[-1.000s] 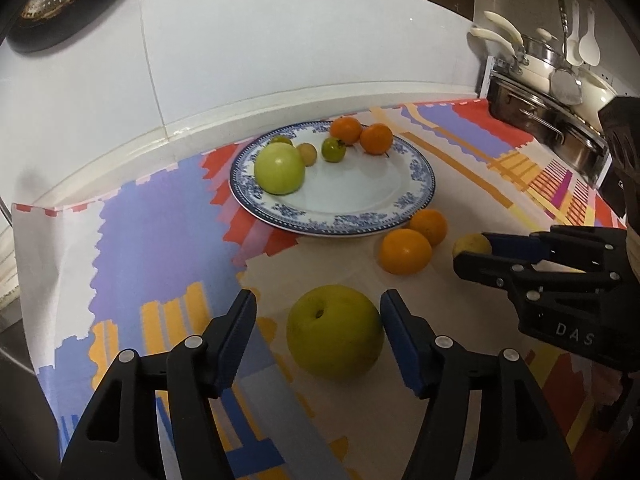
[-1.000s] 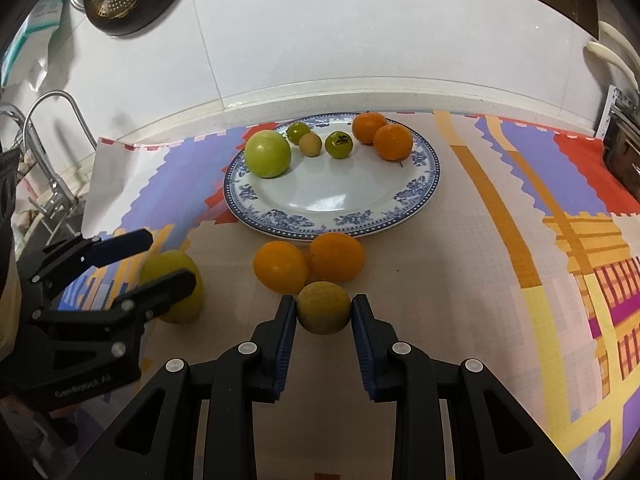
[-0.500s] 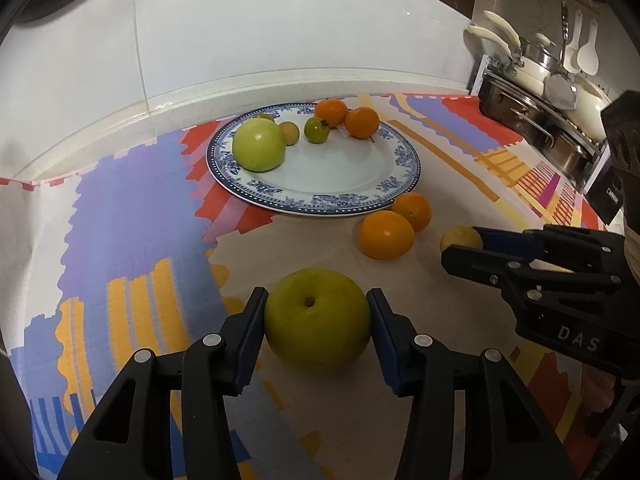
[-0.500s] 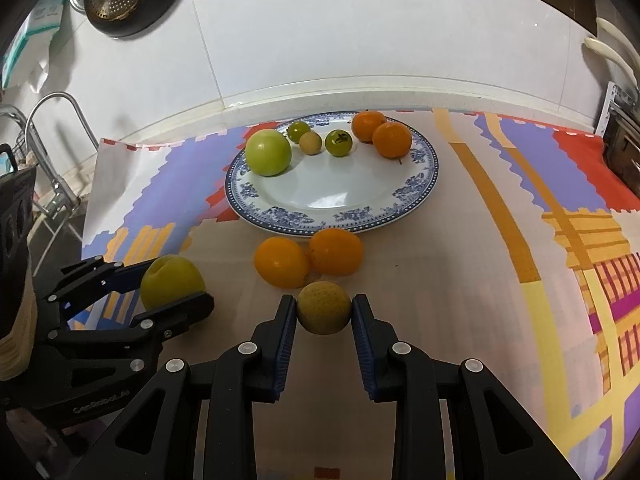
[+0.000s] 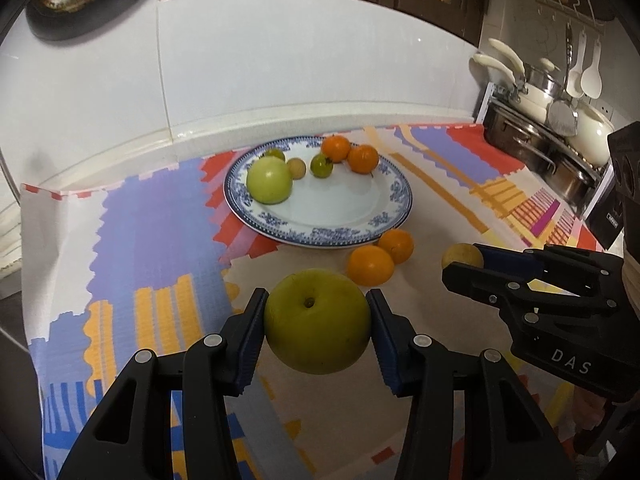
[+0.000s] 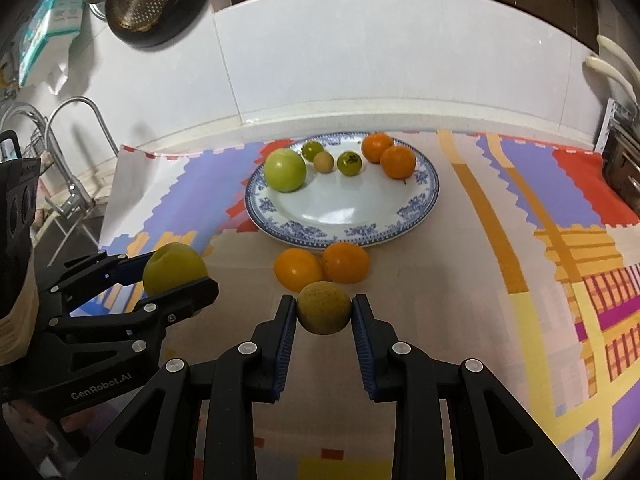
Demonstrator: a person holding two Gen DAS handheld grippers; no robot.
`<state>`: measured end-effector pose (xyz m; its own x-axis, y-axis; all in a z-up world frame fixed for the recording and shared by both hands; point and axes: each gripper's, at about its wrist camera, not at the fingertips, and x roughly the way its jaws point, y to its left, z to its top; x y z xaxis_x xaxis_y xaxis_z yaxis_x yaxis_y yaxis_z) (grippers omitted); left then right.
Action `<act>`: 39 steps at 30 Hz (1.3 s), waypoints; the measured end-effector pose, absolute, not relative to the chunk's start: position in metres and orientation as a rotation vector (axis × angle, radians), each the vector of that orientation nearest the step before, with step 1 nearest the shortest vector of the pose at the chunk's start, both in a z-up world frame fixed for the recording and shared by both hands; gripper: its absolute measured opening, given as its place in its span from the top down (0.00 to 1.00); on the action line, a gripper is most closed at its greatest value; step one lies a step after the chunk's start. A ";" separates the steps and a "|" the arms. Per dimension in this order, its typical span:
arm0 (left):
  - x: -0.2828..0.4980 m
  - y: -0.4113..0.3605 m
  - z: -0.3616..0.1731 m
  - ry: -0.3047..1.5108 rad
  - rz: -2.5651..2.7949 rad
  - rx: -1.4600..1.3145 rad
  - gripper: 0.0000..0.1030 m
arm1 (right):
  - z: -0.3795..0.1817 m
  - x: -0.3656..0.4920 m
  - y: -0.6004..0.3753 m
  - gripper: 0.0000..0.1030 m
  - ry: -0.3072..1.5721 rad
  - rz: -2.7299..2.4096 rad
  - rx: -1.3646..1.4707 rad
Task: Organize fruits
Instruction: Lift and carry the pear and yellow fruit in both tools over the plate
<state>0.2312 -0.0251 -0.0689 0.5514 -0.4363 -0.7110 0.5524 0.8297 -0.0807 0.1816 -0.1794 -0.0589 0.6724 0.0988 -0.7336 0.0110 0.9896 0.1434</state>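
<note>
My left gripper (image 5: 317, 320) is shut on a large yellow-green apple (image 5: 317, 322) and holds it above the patterned mat; it also shows in the right wrist view (image 6: 174, 268). My right gripper (image 6: 324, 314) is shut on a small tan-yellow fruit (image 6: 324, 307), also visible in the left wrist view (image 5: 462, 255). Two oranges (image 6: 324, 266) lie on the mat just in front of a blue-and-white plate (image 6: 340, 236). The plate holds a green apple (image 6: 285, 170), two oranges (image 6: 390, 156) and three small fruits (image 6: 332, 160).
A colourful mat (image 5: 152, 232) covers the counter. A white tiled wall (image 5: 280, 60) stands behind the plate. Pots and utensils (image 5: 548, 120) are at the far right. A tap and sink (image 6: 68, 152) are at the left.
My left gripper closed on the large yellow-green apple and lifted it off the mat. My right gripper stayed shut on the small tan fruit and rose slightly.
</note>
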 end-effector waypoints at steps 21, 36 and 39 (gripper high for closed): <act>0.207 -0.053 -0.008 0.640 -0.549 0.124 0.53 | -0.002 0.169 -0.205 0.71 0.695 0.137 0.090; 0.243 -0.090 0.005 0.634 -0.508 0.117 0.53 | 0.021 0.208 -0.232 0.71 0.639 0.192 0.002; 0.252 -0.096 0.005 0.637 -0.505 0.118 0.53 | 0.020 0.219 -0.237 0.71 0.642 0.205 -0.006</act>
<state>0.2520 -0.0958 0.0046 0.6878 -0.4146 -0.5958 0.4857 0.8729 -0.0466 0.2191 -0.2373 0.0198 0.7815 0.1885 -0.5948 -0.1919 0.9797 0.0583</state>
